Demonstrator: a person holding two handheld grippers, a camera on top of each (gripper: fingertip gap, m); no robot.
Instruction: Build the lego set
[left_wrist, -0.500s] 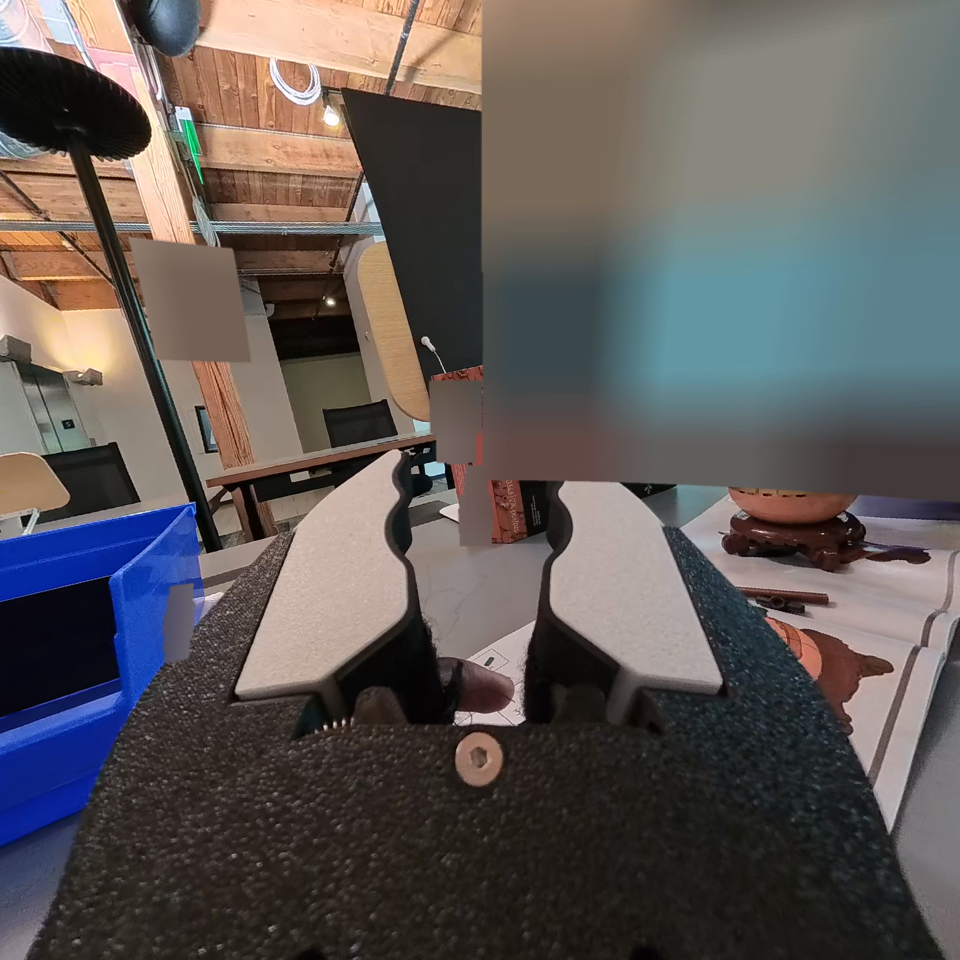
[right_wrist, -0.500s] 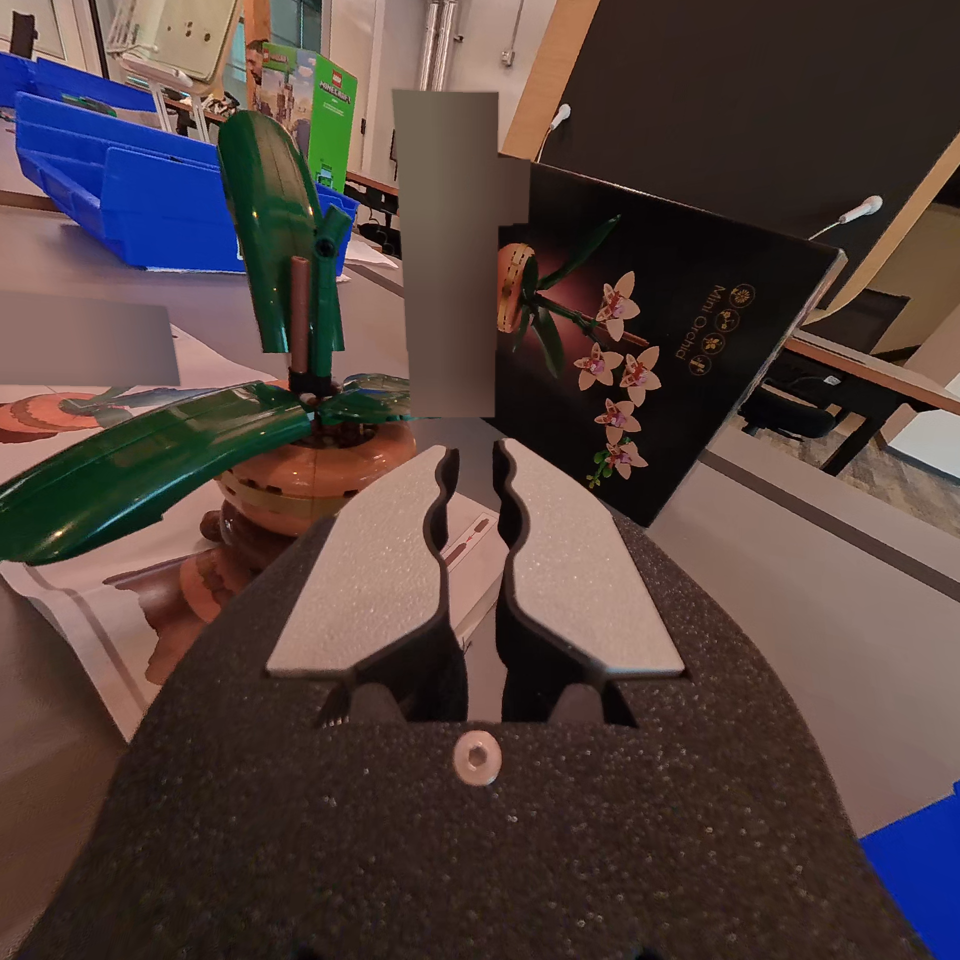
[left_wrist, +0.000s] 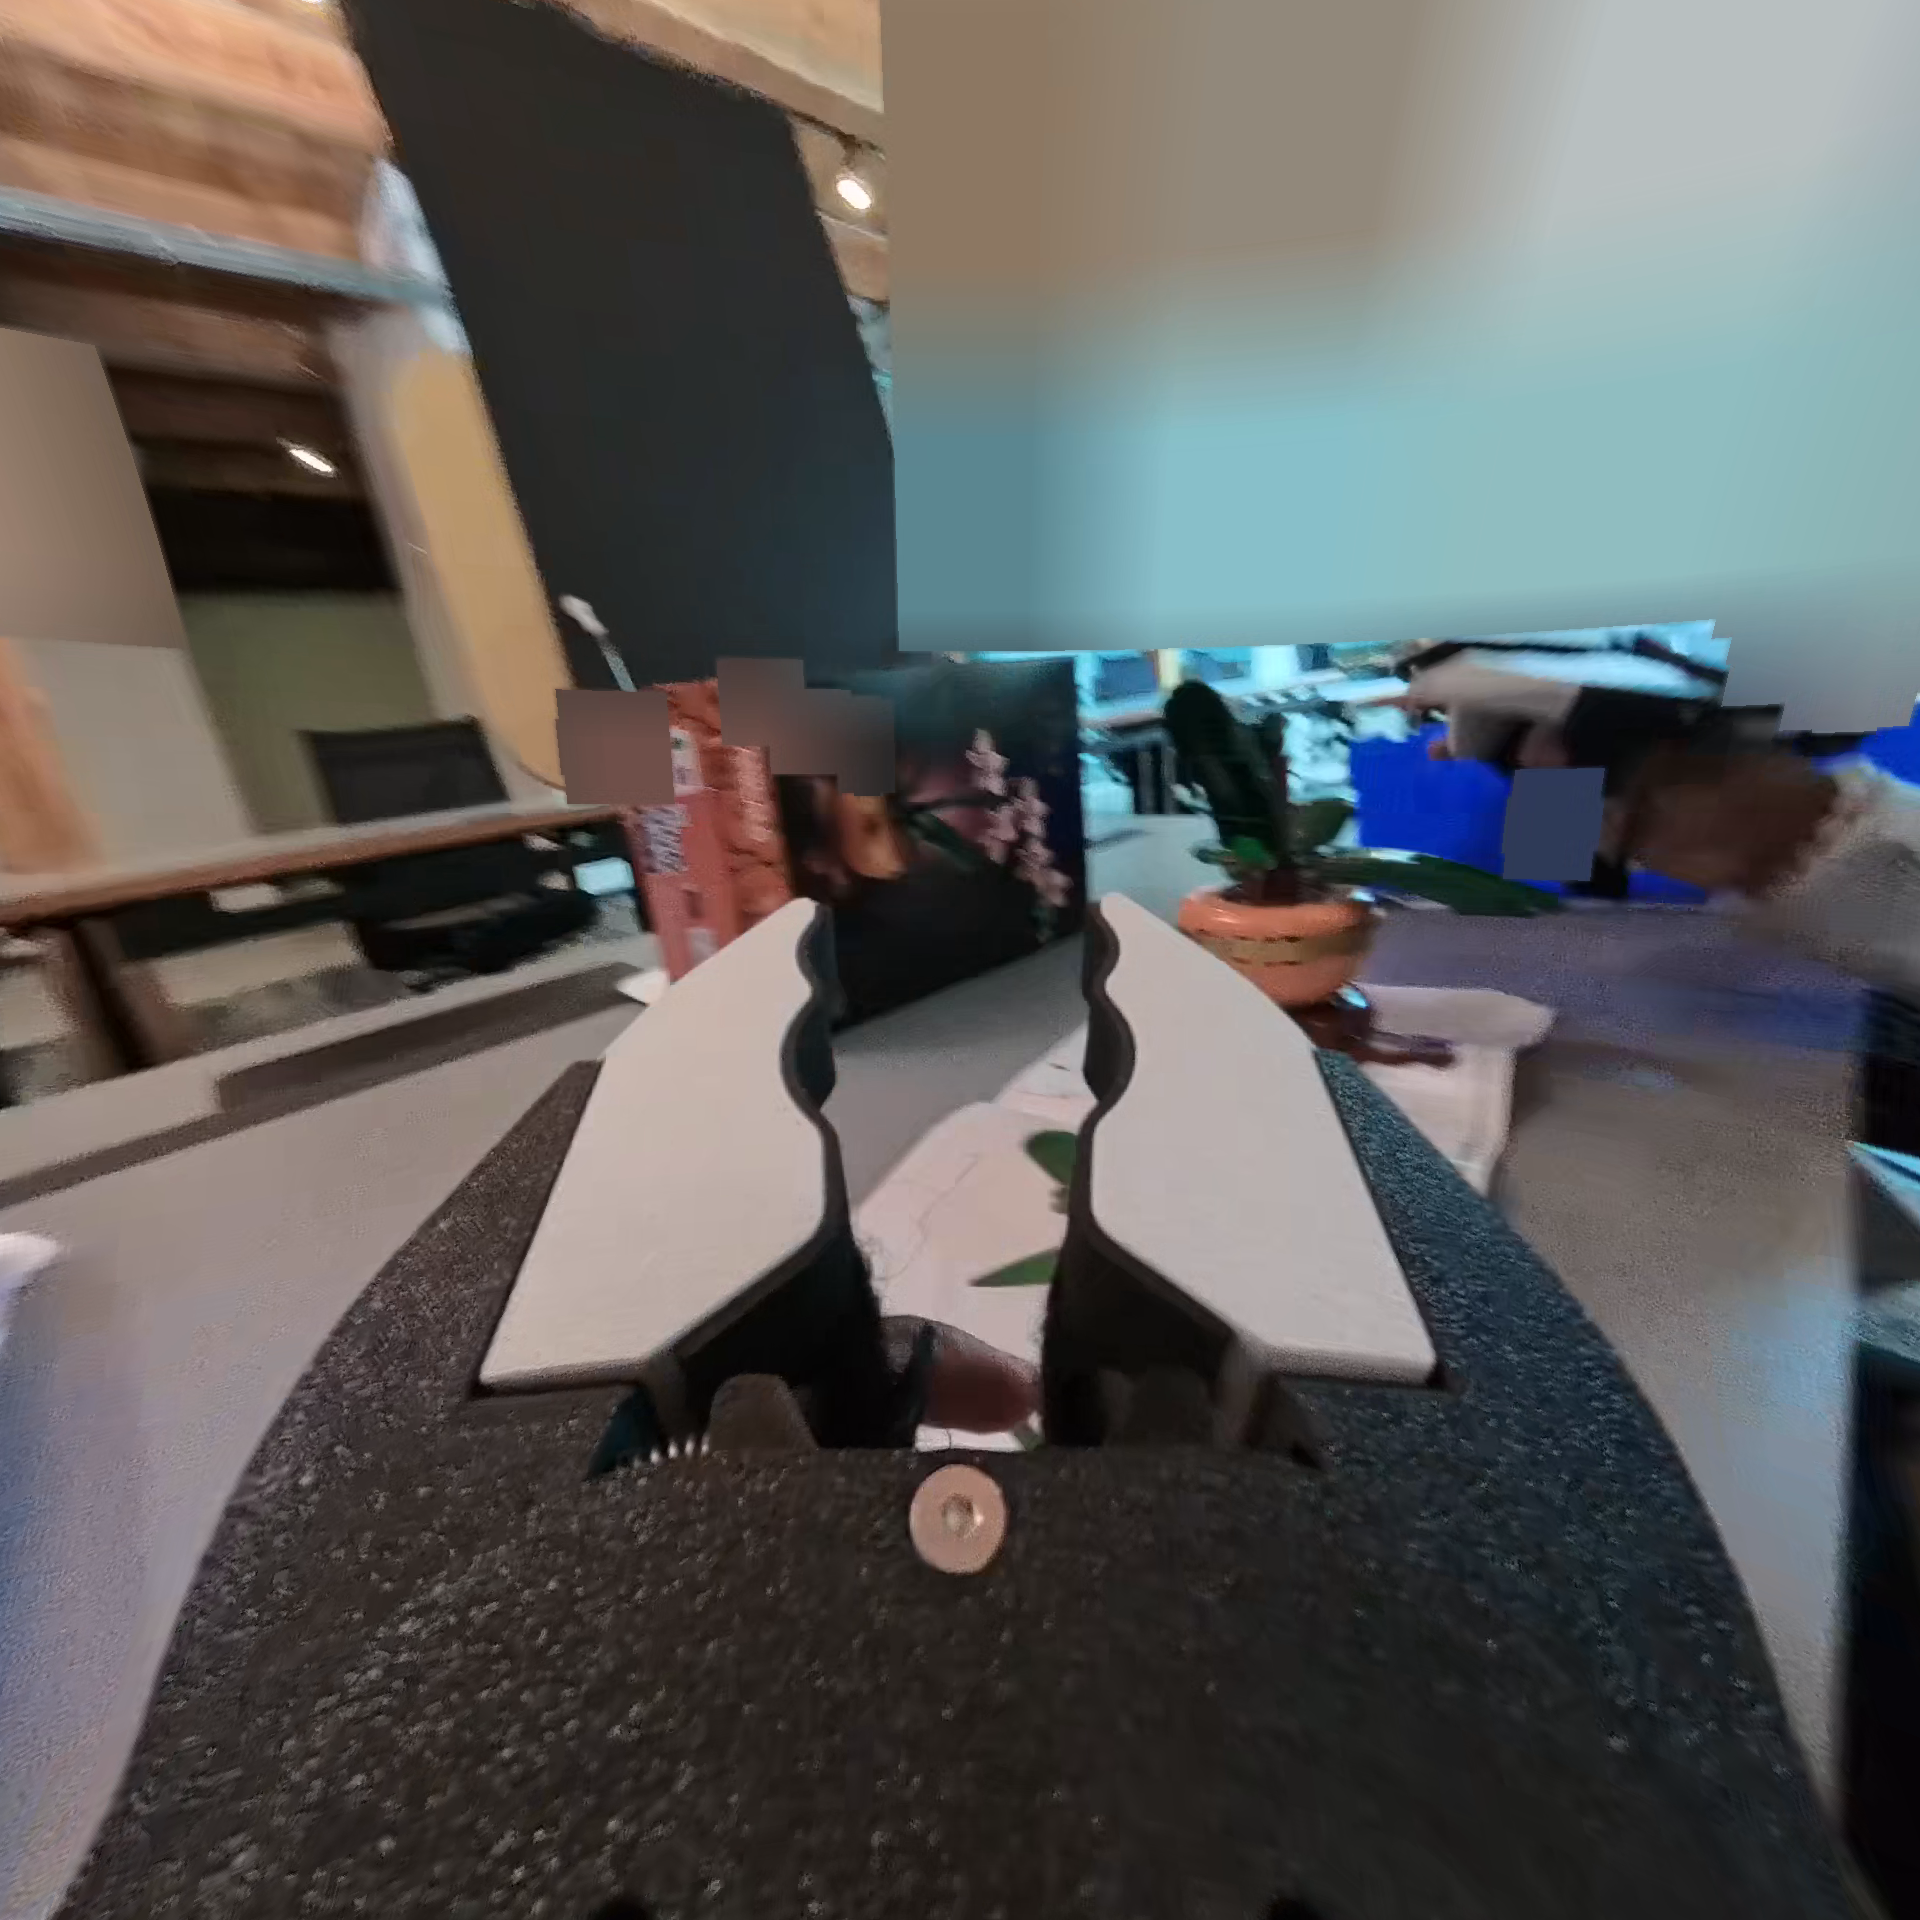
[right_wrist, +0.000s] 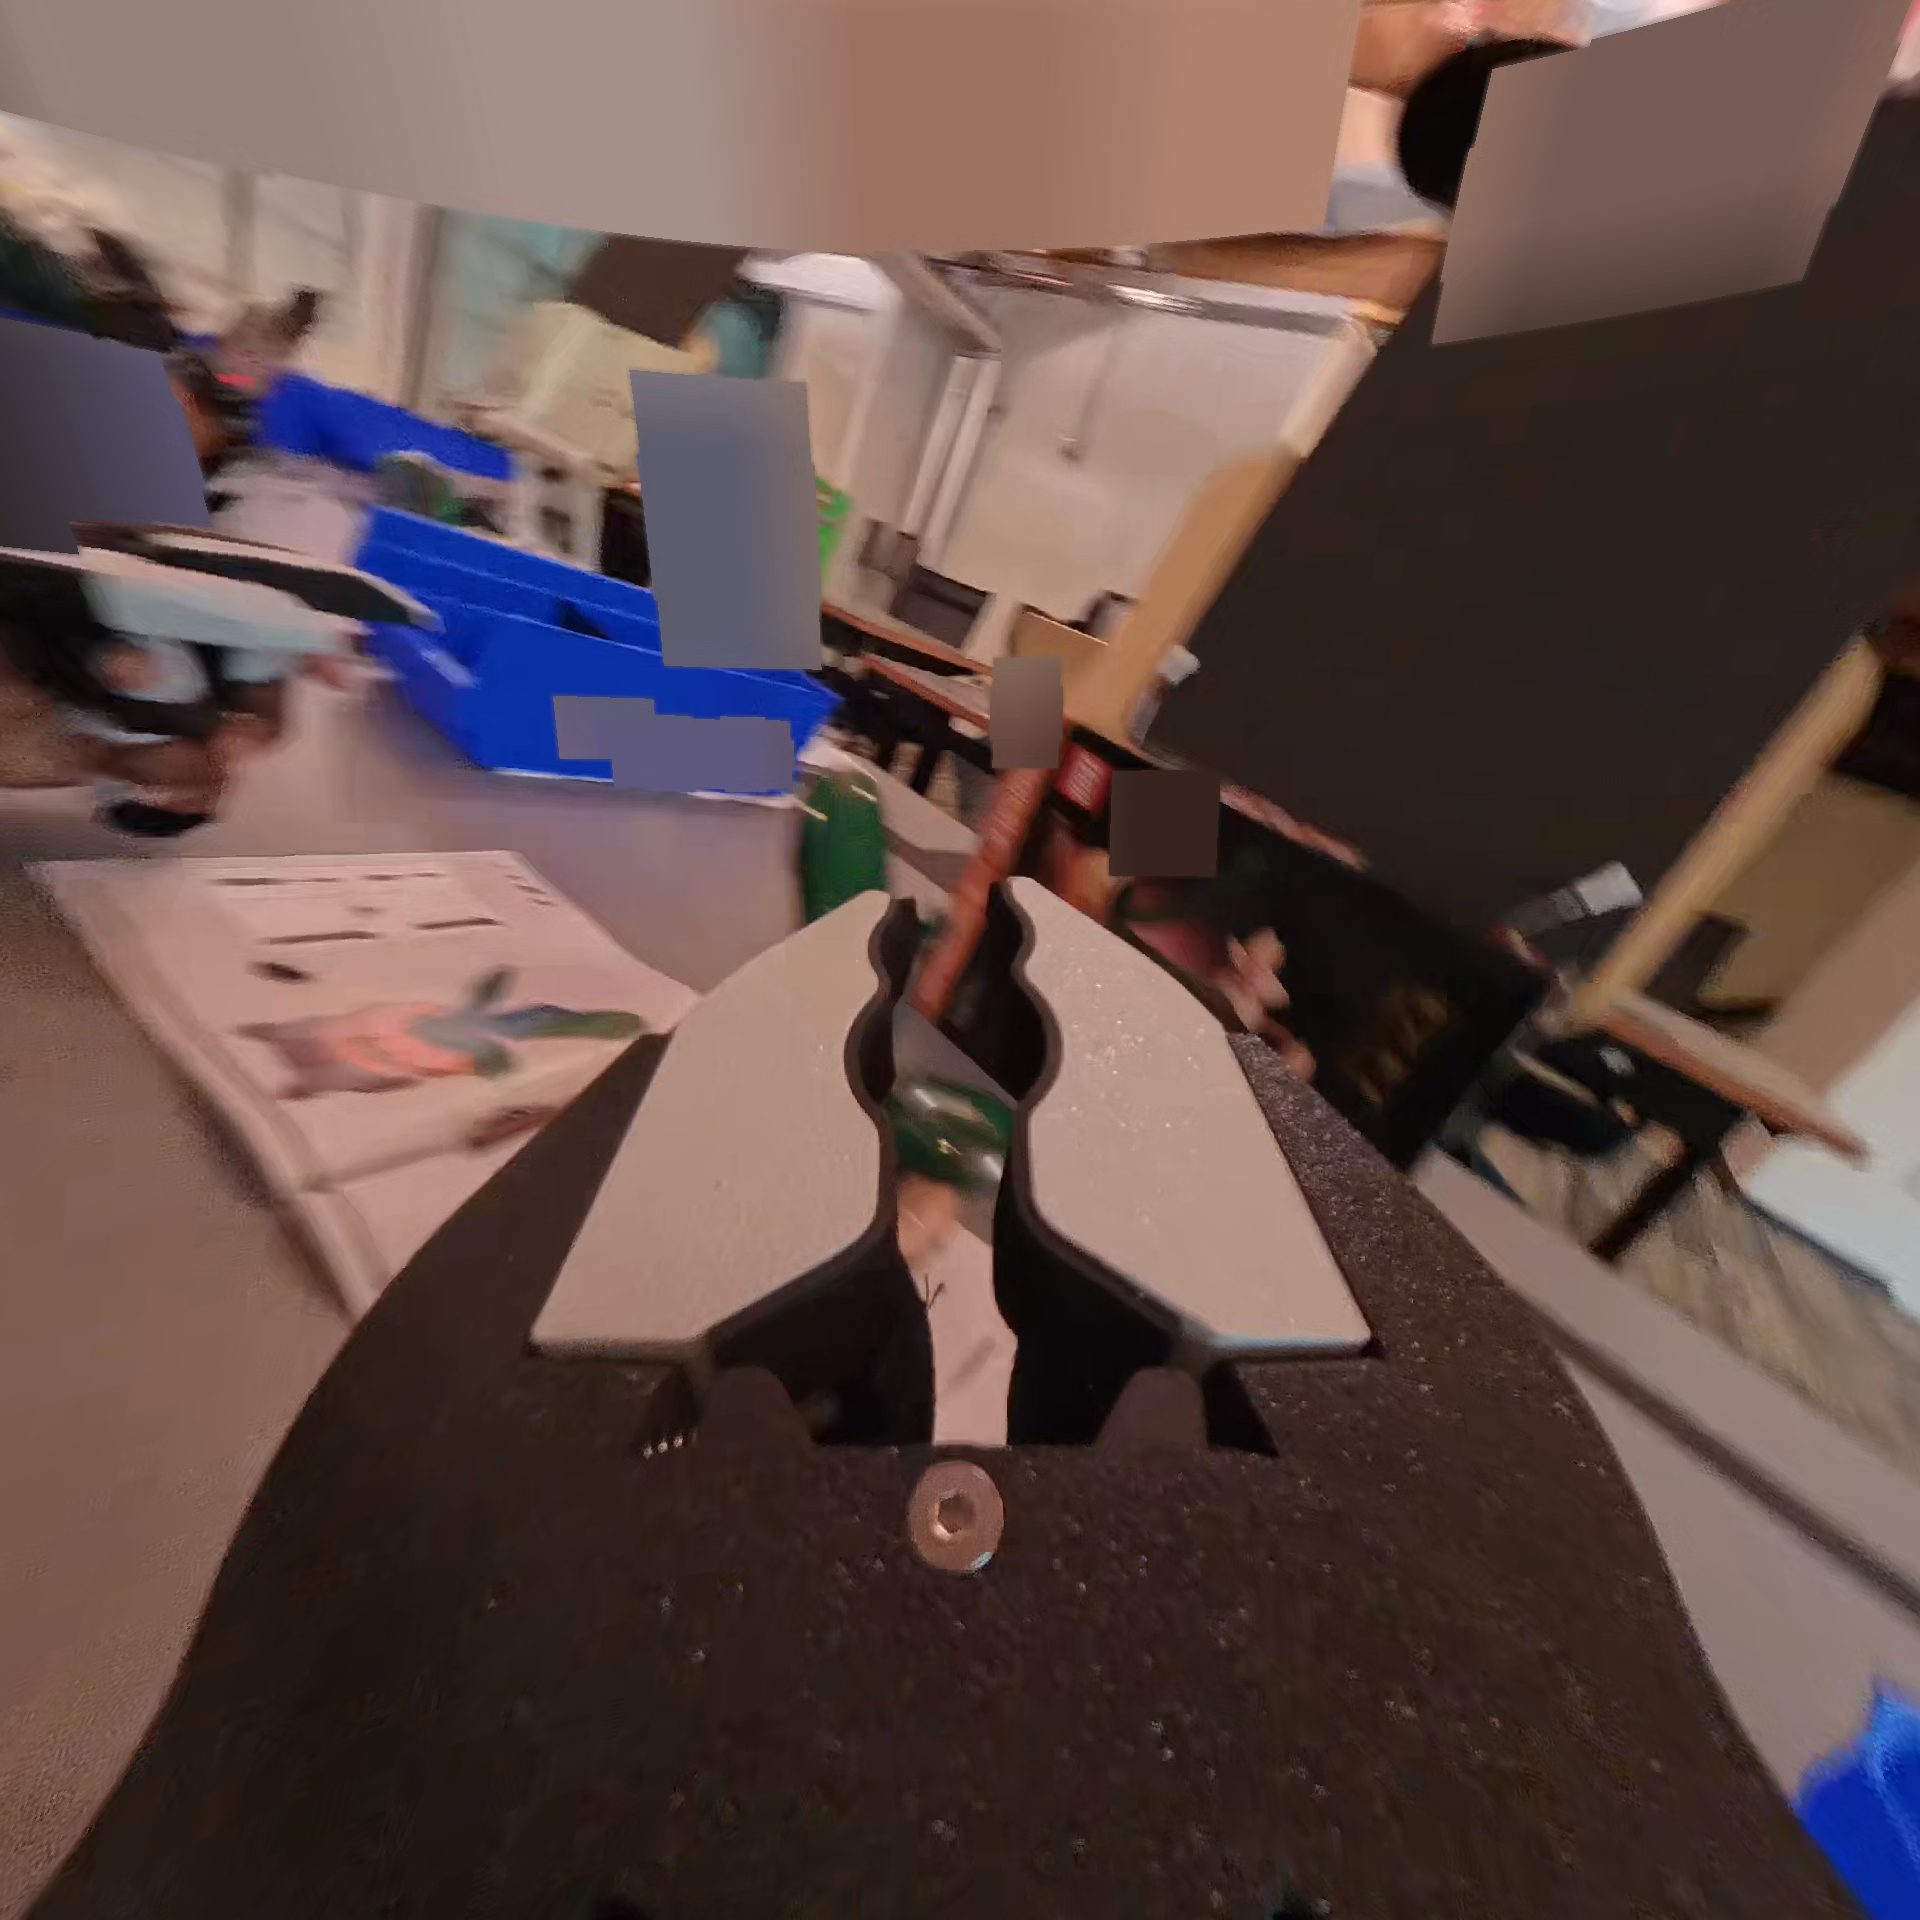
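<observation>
L gripper (left_wrist: 954, 914) wide open & empty, plant (left_wrist: 1273, 914) in pot just ahead-right; R gripper (right_wrist: 954, 899) narrowly open, empty, blue bins (right_wrist: 582, 634) far left, contents unclear.

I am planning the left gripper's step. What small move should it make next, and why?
Probably swing the left gripper slightly right toward the potted plant model: its jaws stand open and empty, and the model sits ahead, right of them.
</observation>
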